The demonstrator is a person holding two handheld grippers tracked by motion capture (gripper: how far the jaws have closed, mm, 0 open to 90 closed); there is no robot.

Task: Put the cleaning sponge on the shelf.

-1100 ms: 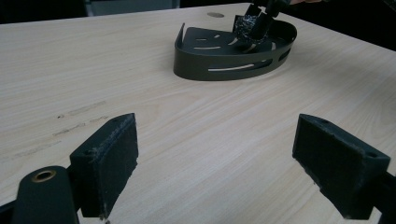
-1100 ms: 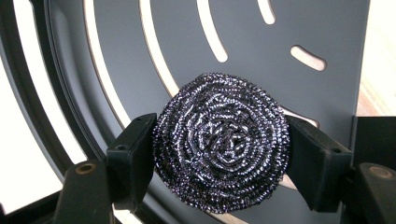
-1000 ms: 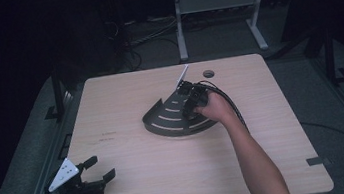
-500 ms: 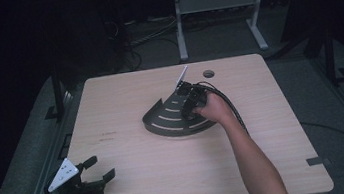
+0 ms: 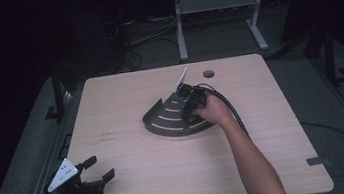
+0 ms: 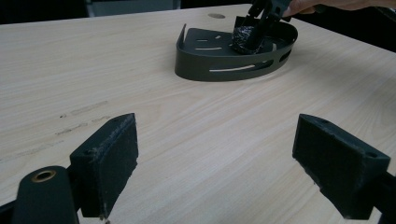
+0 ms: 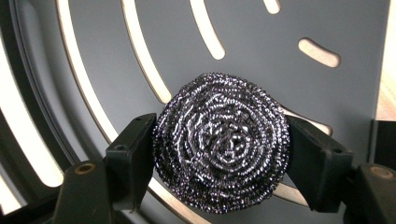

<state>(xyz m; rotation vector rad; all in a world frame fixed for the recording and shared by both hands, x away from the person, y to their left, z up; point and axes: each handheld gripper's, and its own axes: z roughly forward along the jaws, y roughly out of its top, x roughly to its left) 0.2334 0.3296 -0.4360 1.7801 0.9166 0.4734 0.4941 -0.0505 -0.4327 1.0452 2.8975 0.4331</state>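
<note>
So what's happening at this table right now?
A person works with a handheld gripper in each hand. The right gripper is clamped on a round steel scouring pad, holding it over the slotted floor of a dark quarter-round rack in the middle of the wooden table. The left gripper sits open at the table's near left corner, holding nothing.

The counter (image 5: 146,181) is pale wood-grain laminate, smooth and matt, with a few faint scuffs. The slotted corner tray (image 6: 219,65) looks like dark grey painted metal with a dull satin finish. The scouring ball (image 7: 222,147) is coiled steel wire, glinting. The jaws' black pads look rubbery and slightly rough.
</note>
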